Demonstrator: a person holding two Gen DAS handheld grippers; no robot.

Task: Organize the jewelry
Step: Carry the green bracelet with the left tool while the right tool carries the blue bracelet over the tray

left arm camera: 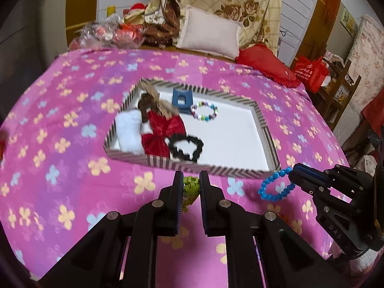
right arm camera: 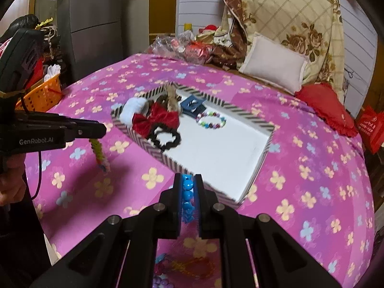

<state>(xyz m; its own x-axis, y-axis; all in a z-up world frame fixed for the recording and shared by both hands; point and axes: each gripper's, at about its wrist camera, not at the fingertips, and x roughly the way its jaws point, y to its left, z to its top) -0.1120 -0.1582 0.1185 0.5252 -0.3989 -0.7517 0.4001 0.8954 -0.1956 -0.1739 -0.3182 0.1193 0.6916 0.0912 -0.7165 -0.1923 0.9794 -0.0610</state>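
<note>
Both claws carry bracelets above the bed, just short of the striped tray (left arm camera: 261,117).

The left claw (left arm camera: 191,184) clenches a green woven bracelet (left arm camera: 190,188); the right claw (right arm camera: 188,187) clenches a blue bead bracelet (right arm camera: 186,192). Each should reach the tray's bare white floor before letting go, clear of the black scrunchie (left arm camera: 185,147).

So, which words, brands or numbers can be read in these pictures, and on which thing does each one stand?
"GenRobot.AI": on the side of the left tool, in the right wrist view.
"DAS": on the body of the right tool, in the left wrist view.
White print on the red bag: too blurred to read.
</note>
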